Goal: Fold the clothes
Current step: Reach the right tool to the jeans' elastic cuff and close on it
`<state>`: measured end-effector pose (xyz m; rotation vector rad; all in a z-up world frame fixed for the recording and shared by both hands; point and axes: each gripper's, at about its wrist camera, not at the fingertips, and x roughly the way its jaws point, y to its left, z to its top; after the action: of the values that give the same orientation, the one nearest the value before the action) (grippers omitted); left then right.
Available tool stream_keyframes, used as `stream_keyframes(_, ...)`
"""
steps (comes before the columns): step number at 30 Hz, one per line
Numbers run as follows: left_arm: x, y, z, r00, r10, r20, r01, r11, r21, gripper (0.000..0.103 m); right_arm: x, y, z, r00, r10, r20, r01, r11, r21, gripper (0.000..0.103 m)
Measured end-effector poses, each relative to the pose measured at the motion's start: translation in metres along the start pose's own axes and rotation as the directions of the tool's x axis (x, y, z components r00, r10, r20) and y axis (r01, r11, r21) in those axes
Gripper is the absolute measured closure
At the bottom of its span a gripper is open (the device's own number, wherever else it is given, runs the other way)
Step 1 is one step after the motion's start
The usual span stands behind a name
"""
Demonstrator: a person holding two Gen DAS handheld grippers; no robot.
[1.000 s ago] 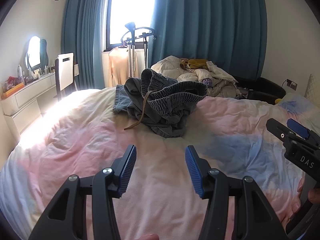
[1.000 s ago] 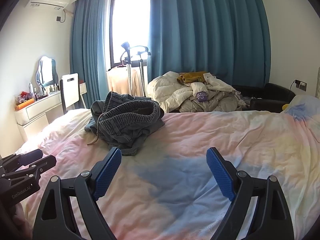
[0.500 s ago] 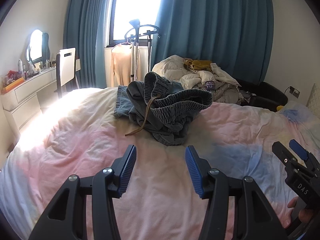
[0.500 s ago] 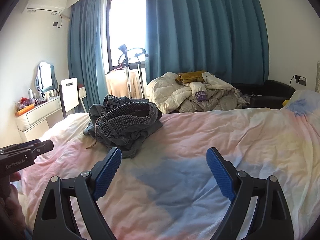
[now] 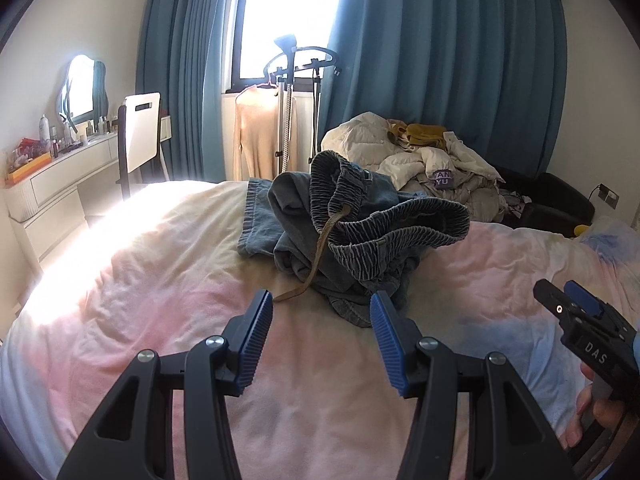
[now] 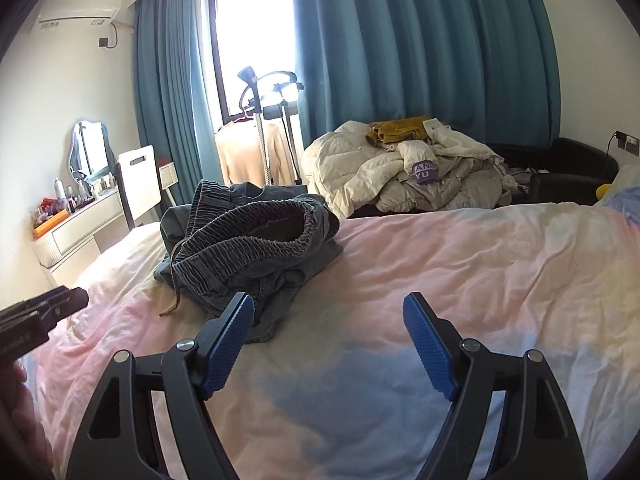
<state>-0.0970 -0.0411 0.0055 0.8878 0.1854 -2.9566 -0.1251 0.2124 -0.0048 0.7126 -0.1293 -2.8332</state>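
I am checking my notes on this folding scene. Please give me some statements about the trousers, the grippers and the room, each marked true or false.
1. The grey trousers lie crumpled on the bed. True.
2. The left gripper is shut on the drawstring. False: it is open and holds nothing.
3. The right gripper is open. True.
4. The curtains are red. False: they are blue.
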Motion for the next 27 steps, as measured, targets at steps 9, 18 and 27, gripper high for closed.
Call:
stream_keyframes(9,0.03,0.008,-0.003,1.0,0.01,-0.029,-0.01,1.0,-0.004,0.051,0.102,0.018,0.037,0.999,0.037,0.003,-0.038,0.999,0.011,0.044)
stream_keyframes(18,0.059,0.007,-0.003,0.998,0.051,-0.026,-0.05,0.998,0.039,0.051,0.156,0.011,0.042,0.996,0.033,-0.081,-0.032,0.999,0.022,0.092)
stream_keyframes(27,0.049,0.018,-0.002,0.999,-0.01,-0.035,0.009,1.0,-0.029,0.051,0.069,0.01,0.061,1.0,0.014,0.014,-0.014,1.0,0.013,0.097)
